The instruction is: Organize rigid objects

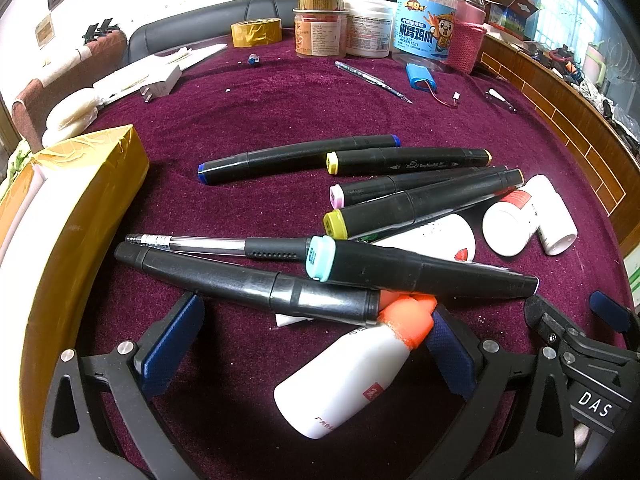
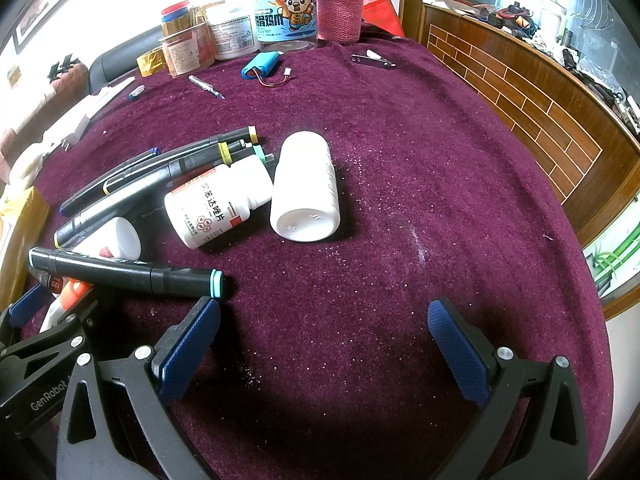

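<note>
Several black markers lie in a heap on the purple cloth, among them a teal-capped marker [image 1: 420,270], also in the right wrist view [image 2: 124,272]. A clear gel pen [image 1: 216,245] lies beside them. A white glue bottle with an orange cap [image 1: 356,372] lies between the fingers of my open left gripper [image 1: 312,344]. Two white pill bottles lie on their sides, one labelled [image 2: 216,204] and one plain [image 2: 306,186]. My right gripper [image 2: 324,340] is open and empty over bare cloth, right of the markers.
A yellow-taped box [image 1: 72,216] stands at the left. Jars [image 1: 426,20], a tape roll [image 1: 256,32], a blue battery pack [image 1: 420,78] and a thin pen [image 1: 372,80] sit at the far edge. A wooden counter [image 2: 520,92] borders the right side.
</note>
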`<state>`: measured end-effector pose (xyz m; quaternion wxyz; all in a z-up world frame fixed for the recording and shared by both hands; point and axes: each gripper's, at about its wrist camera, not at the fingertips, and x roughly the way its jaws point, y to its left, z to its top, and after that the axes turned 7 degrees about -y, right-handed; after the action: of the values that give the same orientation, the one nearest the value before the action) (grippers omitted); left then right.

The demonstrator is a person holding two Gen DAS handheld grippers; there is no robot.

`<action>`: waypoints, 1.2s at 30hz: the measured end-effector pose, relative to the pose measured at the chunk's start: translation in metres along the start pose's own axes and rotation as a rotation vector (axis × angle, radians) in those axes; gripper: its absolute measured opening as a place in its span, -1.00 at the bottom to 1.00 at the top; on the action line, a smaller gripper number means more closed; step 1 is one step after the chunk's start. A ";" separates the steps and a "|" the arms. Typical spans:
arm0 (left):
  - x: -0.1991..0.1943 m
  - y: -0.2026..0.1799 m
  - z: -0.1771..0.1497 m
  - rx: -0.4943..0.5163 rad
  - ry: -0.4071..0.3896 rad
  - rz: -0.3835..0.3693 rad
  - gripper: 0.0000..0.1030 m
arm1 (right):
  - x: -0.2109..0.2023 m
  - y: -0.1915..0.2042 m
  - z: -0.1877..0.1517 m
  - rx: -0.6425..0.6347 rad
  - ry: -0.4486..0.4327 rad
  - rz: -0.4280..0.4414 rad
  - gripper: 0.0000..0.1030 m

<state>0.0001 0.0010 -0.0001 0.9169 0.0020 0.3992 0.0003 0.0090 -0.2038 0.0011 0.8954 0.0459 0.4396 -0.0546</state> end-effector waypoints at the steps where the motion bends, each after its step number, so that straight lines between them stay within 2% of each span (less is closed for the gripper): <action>1: 0.000 0.001 0.000 0.000 0.000 0.000 1.00 | 0.000 0.000 0.000 0.000 0.000 0.000 0.98; 7: 0.000 0.000 0.000 0.021 0.010 -0.012 1.00 | 0.000 -0.001 0.000 0.012 0.000 -0.004 0.98; 12: -0.009 -0.001 -0.004 0.089 0.109 -0.069 1.00 | 0.000 0.000 0.001 0.011 0.001 -0.004 0.98; 15: -0.022 0.001 -0.020 0.109 0.055 -0.090 1.00 | 0.000 0.001 0.000 0.010 0.001 -0.004 0.98; 22: -0.022 -0.002 -0.018 0.112 0.058 -0.078 1.00 | 0.001 0.000 0.001 -0.004 0.011 -0.002 0.98; 28: -0.020 0.002 -0.016 0.099 0.061 -0.093 1.00 | 0.003 -0.001 0.005 -0.037 0.066 0.027 0.97; 30: -0.020 0.002 -0.016 0.099 0.061 -0.093 1.00 | 0.000 -0.002 0.004 -0.022 0.097 0.026 0.90; 31: -0.020 0.002 -0.016 0.100 0.061 -0.092 1.00 | -0.007 -0.004 0.003 -0.004 0.082 0.026 0.90; 33: -0.020 0.001 -0.016 0.106 0.061 -0.086 1.00 | -0.036 -0.007 0.002 0.014 -0.028 0.018 0.90; 34: -0.020 0.000 -0.017 0.110 0.060 -0.082 1.00 | -0.051 -0.008 0.002 0.016 -0.101 0.010 0.91; 36: -0.020 -0.001 -0.017 0.112 0.059 -0.081 1.00 | -0.086 -0.009 0.003 0.030 -0.302 -0.019 0.92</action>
<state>-0.0259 0.0005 0.0030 0.9024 0.0369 0.4253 -0.0591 -0.0426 -0.2078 0.0708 0.9499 0.0462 0.2997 -0.0758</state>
